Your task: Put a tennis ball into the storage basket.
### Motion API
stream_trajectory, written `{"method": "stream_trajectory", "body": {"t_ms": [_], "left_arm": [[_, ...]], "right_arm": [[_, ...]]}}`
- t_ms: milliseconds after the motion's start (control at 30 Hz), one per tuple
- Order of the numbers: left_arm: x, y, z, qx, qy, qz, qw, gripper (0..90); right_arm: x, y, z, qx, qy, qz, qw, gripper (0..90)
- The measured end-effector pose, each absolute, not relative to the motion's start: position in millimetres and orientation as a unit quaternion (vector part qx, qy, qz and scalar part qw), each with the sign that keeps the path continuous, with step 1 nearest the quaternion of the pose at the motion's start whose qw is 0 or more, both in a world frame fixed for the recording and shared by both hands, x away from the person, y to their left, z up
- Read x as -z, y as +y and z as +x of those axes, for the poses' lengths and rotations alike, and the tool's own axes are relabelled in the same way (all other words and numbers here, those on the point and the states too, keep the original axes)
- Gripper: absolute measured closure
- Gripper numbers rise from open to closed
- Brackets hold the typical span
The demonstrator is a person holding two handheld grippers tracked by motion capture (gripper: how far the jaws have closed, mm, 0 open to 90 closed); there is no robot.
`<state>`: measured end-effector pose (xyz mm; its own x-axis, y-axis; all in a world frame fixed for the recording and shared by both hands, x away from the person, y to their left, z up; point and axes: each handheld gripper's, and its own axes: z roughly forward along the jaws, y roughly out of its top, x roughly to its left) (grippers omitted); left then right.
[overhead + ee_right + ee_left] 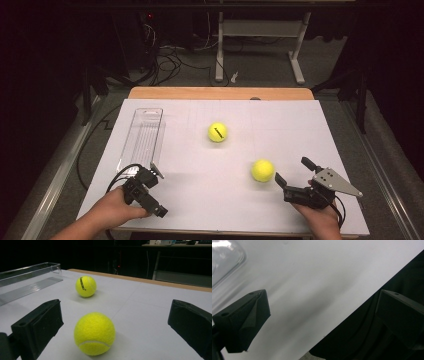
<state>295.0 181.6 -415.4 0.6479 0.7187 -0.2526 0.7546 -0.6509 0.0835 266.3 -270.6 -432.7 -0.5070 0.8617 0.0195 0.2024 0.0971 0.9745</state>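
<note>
Two yellow tennis balls lie on the white table top (280, 125). The near ball (262, 170) (94, 333) rests just in front of my right gripper (294, 171) (116, 306), which is open, its jaws spread wide on either side of the ball without touching it. The far ball (217, 132) (86, 286), with black print on it, sits toward the table's middle. At the front left, a hand holds my left gripper (150, 192) (322, 300) open and empty over the table's near edge.
A long clear plastic tray (142, 135) (27, 277) (224, 260) lies empty along the left side of the table, just beyond the left gripper. A wooden strip (220, 93) runs along the far edge. Cables and desk legs (297, 60) stand on the floor behind.
</note>
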Motion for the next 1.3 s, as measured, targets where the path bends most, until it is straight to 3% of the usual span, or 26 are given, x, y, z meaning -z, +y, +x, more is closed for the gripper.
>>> {"method": "stream_trajectory", "body": {"t_ms": [1300], "left_arm": [[359.8, 113.7, 339.7, 0.096, 0.363, 0.919, 0.120, 0.6]], "right_arm": [[431.7, -274.5, 265.9, -0.549, 0.672, 0.395, 0.302, 0.1]]}}
